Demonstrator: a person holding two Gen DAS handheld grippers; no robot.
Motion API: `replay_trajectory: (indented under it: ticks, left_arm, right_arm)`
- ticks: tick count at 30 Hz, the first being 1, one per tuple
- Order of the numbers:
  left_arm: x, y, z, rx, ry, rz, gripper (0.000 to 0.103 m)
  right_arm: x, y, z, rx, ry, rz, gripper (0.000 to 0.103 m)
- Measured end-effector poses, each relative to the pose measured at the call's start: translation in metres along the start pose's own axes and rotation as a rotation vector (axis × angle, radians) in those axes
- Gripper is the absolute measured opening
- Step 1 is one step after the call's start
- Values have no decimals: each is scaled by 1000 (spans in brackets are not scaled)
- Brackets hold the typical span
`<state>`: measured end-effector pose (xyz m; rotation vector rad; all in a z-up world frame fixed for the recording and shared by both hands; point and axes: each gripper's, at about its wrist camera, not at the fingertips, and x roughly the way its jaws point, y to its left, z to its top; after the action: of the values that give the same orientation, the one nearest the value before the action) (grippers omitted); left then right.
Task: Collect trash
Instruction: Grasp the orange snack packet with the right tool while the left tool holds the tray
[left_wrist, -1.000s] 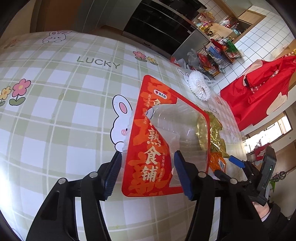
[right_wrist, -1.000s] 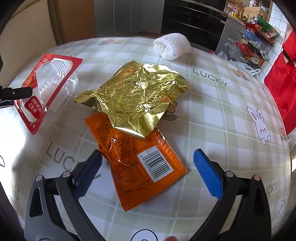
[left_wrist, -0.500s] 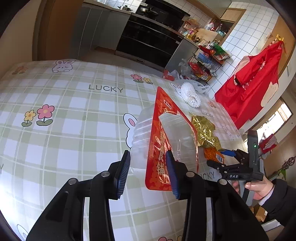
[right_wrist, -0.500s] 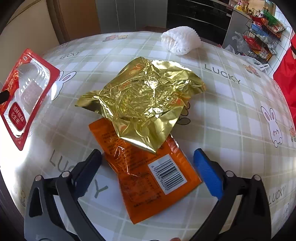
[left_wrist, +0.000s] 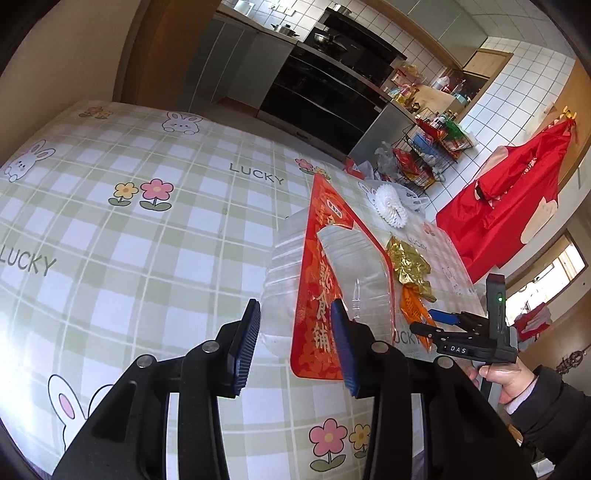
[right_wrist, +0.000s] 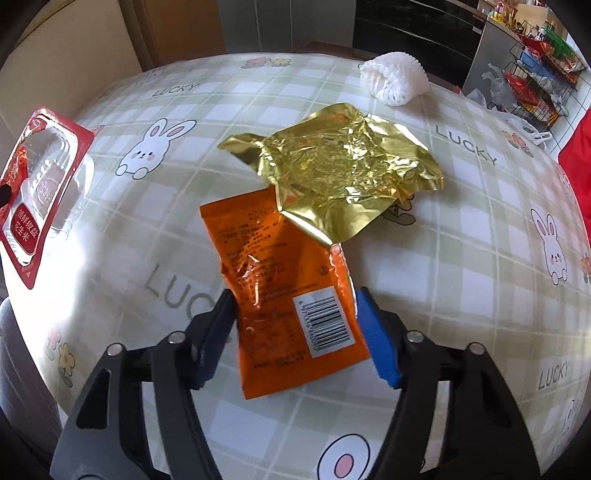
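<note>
My left gripper (left_wrist: 295, 343) is shut on a clear plastic food tray with a red printed card (left_wrist: 317, 295) and holds it tilted above the table. The tray also shows at the left edge of the right wrist view (right_wrist: 40, 184). My right gripper (right_wrist: 295, 332) is closing around the near end of an orange snack packet (right_wrist: 284, 288) that lies on the table; the fingers touch its edges. A crumpled gold foil wrapper (right_wrist: 340, 184) overlaps the packet's far end. A white foam fruit net (right_wrist: 395, 81) lies further back.
The table has a green checked cloth with rabbits and "LUCKY" print (left_wrist: 147, 240). Behind it stand a dark oven unit (left_wrist: 325, 92), a wire rack of goods (left_wrist: 432, 147) and a red garment (left_wrist: 509, 199). The right hand-held gripper shows in the left wrist view (left_wrist: 472, 339).
My left gripper closed on the tray and lifted it off the table, tilting it upright. My right gripper moved forward over the orange packet and its jaws narrowed around it.
</note>
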<state>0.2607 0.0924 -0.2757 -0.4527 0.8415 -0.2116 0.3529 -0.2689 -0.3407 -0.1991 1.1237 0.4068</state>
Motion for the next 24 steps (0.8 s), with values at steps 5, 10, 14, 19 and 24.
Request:
replay_trajectory:
  ticks: [5,10,14,19,24]
  left_arm:
    - [-28,5,-8,-15,-28,2,38]
    - [-55,6,-13,-25,-67,2,38]
    - [-70,2,-18,-23,-88,-4,38]
    - [-89,-2,-25,-17,-108,-8,38]
    - [-114,-3,-29,3,-152,-4,38]
  right_arm:
    - [-19,16,-15,29,-25,78,45]
    - [-31,30,-28,87,-46,108,17]
    - [-33,43,-41,97,-54,109,17]
    - [-61,52,-50,143,-122,156,17]
    - [-105,64,-60,171,-232,218,17]
